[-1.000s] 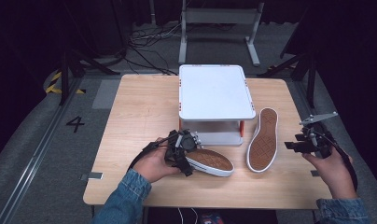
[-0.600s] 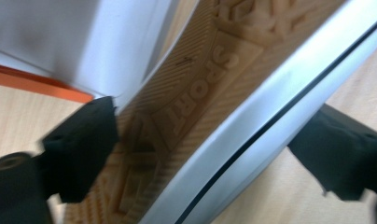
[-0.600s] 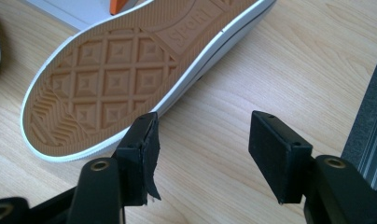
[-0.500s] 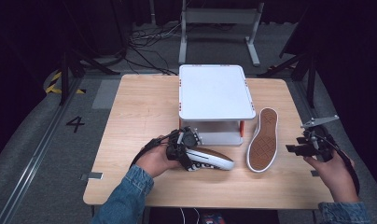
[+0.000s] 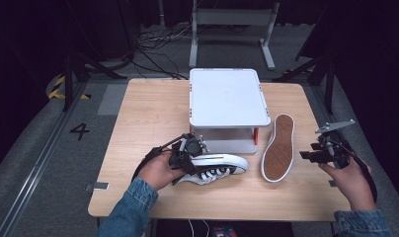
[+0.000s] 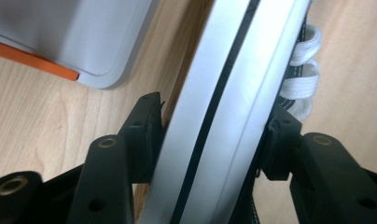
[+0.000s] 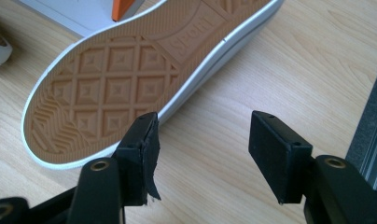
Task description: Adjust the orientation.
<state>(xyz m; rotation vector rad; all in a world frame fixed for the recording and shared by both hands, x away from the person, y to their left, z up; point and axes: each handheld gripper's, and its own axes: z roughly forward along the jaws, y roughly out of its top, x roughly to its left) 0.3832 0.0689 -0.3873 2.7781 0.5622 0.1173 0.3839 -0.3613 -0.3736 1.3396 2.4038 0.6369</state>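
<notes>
2 sneakers lie on a light wooden table [image 5: 153, 113], seen from above. Nearest the viewer, a person's 2 forearms reach in, each hand holding a black 2-jaw gripper. The left gripper [image 5: 186, 157] is clamped on the first sneaker [image 5: 215, 168], a black-and-white lace-up; its jaws press either side of the white rubber sole edge at the heel end, as the left gripper view shows up close, with white laces [image 6: 304, 77] just beyond.

That shoe has changed in the last second. 1 second ago it lay sole-up, brown tread facing the camera; half a second ago it was partway rolled; now it sits turned over, canvas side and laces visible, toe pointing right. The flip looks essentially complete, so the shoe seems ready to be set down or lifted toward the shelf.

To the right, the right gripper [image 5: 318, 153] hovers over the table edge with jaws spread wide and nothing between them. It has edged slightly toward the second sneaker [image 5: 277, 148], which remains sole-up and has not moved. In the right gripper view, its diamond-patterned tread [image 7: 116, 70] sits just beyond the left jaw tip.

Farther back, a small white 2-tier shelf [image 5: 227, 96] with orange posts stands mid-table, just behind both shoes. Beyond the table are a dark floor, cables and a metal stand.
</notes>
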